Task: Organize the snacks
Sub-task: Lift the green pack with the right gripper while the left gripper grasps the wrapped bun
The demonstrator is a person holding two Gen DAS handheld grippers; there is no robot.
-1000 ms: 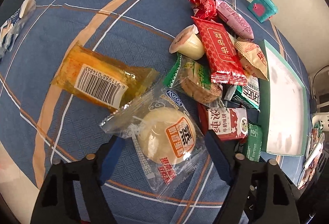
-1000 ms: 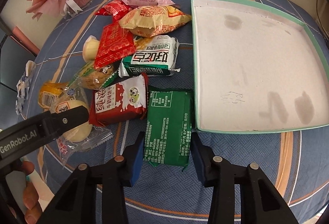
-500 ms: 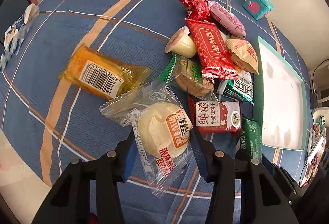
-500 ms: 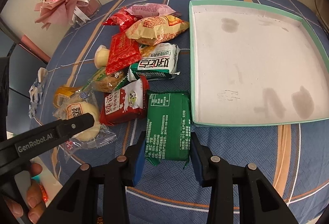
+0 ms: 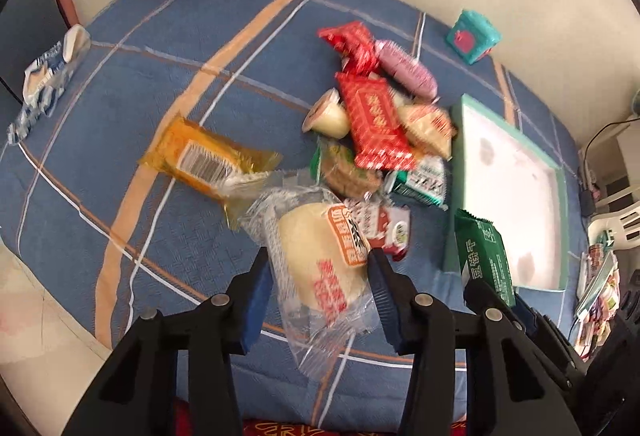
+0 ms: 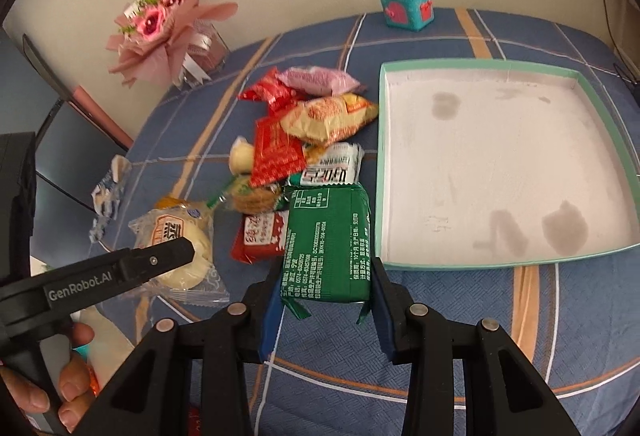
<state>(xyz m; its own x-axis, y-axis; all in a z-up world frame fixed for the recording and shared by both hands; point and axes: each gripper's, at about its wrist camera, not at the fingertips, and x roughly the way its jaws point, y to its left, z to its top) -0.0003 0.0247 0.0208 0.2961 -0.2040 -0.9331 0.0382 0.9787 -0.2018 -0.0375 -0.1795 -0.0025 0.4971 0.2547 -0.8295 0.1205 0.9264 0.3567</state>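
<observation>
My left gripper [image 5: 318,276] is shut on a clear-wrapped steamed bun [image 5: 320,260] and holds it lifted above the blue cloth; the bun also shows in the right wrist view [image 6: 176,244]. My right gripper [image 6: 326,292] is shut on a green snack packet [image 6: 326,240], lifted near the front left corner of the teal-rimmed white tray [image 6: 472,264]; the packet also shows in the left wrist view [image 5: 484,256]. A pile of snack packets [image 6: 304,152] lies left of the tray.
An orange packet [image 5: 204,160] lies apart on the cloth. A teal box [image 6: 406,4] stands at the table's far edge, a pink bouquet [image 6: 160,24] at far left. A blue-white wrapper [image 5: 44,80] lies at the left edge.
Both grippers closed on their items and lifted them: the left raised the bun, the right raised the green packet toward the tray.
</observation>
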